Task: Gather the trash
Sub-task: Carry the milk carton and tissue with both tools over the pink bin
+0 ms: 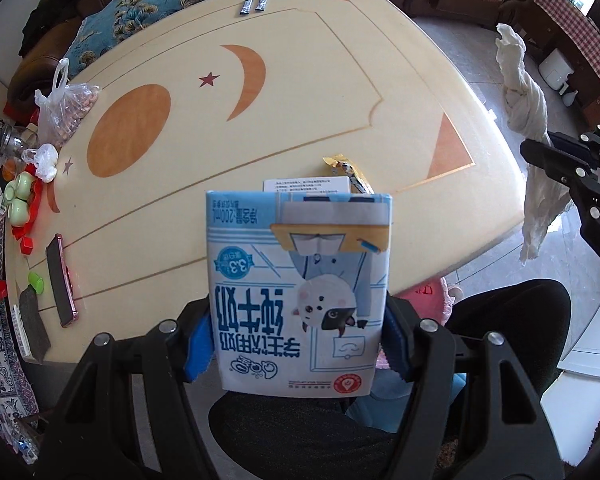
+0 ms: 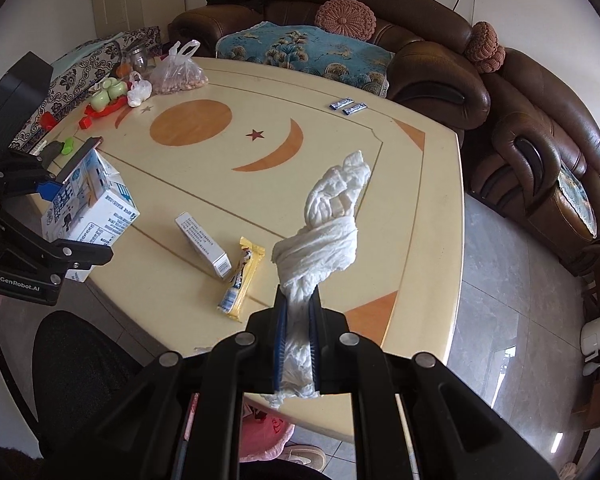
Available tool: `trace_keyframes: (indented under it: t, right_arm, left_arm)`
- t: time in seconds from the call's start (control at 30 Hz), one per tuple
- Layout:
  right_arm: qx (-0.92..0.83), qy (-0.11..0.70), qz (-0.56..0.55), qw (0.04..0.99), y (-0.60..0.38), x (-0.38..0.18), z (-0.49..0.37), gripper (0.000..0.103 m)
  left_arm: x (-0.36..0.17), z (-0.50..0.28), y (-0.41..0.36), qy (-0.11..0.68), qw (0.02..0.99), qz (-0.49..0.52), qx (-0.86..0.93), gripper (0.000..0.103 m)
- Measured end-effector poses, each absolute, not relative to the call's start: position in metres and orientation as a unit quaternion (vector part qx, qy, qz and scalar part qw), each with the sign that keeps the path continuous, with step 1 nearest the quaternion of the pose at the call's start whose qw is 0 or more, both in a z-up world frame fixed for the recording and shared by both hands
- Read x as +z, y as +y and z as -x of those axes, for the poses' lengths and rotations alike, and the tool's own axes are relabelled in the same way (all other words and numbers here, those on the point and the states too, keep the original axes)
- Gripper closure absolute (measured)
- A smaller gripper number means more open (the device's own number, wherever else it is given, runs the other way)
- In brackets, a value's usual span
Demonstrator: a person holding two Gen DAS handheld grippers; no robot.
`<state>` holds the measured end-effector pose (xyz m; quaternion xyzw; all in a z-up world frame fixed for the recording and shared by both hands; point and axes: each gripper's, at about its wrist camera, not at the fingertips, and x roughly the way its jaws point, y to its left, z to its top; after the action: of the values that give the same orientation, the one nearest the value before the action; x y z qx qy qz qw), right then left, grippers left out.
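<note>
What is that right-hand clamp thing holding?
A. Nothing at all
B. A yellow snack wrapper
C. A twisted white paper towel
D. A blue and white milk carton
C: the right gripper is shut on the twisted white paper towel, held clear above the table, while the milk carton sits in the left gripper and the yellow snack wrapper lies on the table.

Blue-white milk carton clamped upside-down in left gripper; twisted white tissue pinched in right gripper; yellow wrapper, small white box lying flat on table ahead.
</note>
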<state>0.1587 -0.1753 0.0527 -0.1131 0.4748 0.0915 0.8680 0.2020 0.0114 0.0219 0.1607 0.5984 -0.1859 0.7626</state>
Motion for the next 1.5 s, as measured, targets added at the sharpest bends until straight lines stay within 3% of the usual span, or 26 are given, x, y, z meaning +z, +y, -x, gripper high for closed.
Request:
trace_keyframes:
  t: [0.57, 1.5]
  right_arm:
    - [0.114, 0.5, 0.112, 0.851, -0.158, -0.006, -0.046, 0.092]
    - [0.076, 0.575, 0.034, 0.814, -0.185, -0.146, -0.034, 0.092]
  left_arm:
    - [-0.029, -0.099, -0.02, 0.57, 0.762, -0.197, -0.237, 0.037]
    - [-0.19, -0.069, -0.041, 0.652, 0.686, -0.161, -0.278, 0.037]
